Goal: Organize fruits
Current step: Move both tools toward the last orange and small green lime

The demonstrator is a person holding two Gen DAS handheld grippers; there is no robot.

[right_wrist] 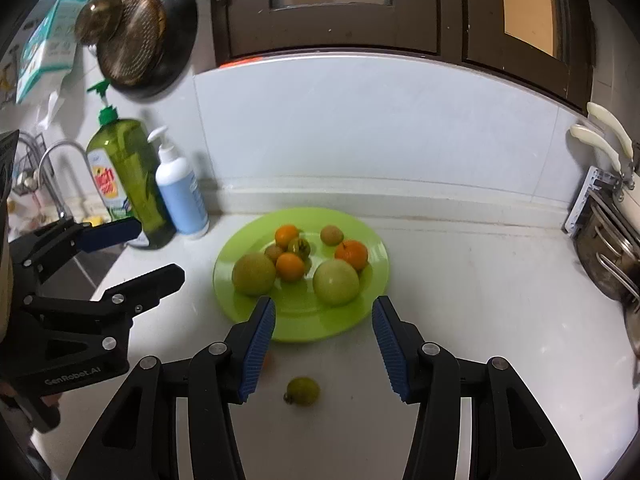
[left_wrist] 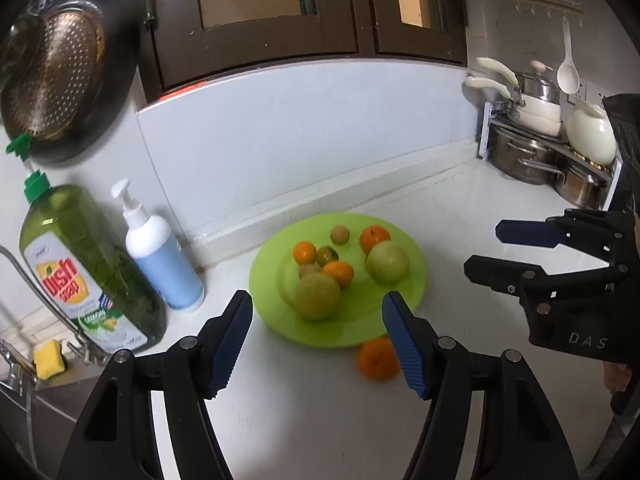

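Note:
A lime green plate [left_wrist: 408, 280] [right_wrist: 360, 236] on the white counter holds several fruits: two large green ones [left_wrist: 318, 296] [right_wrist: 335, 282], small oranges [left_wrist: 375, 238] [right_wrist: 351, 254] and small brownish ones. A loose orange [left_wrist: 378, 358] lies on the counter just in front of the plate, partly behind my left gripper's right finger. A small green fruit [right_wrist: 303, 391] lies on the counter between my right gripper's fingers. My left gripper [left_wrist: 318, 340] is open and empty before the plate. My right gripper [right_wrist: 324, 346] is open and empty; it also shows in the left wrist view [left_wrist: 486, 250].
A green dish soap bottle [left_wrist: 88, 268] [right_wrist: 128, 180] and a white and blue pump bottle [left_wrist: 162, 256] [right_wrist: 182, 196] stand left of the plate. A sink with tap [right_wrist: 60, 168] and yellow sponge [left_wrist: 49, 359] is at far left. A rack of pots [left_wrist: 548, 140] stands at right.

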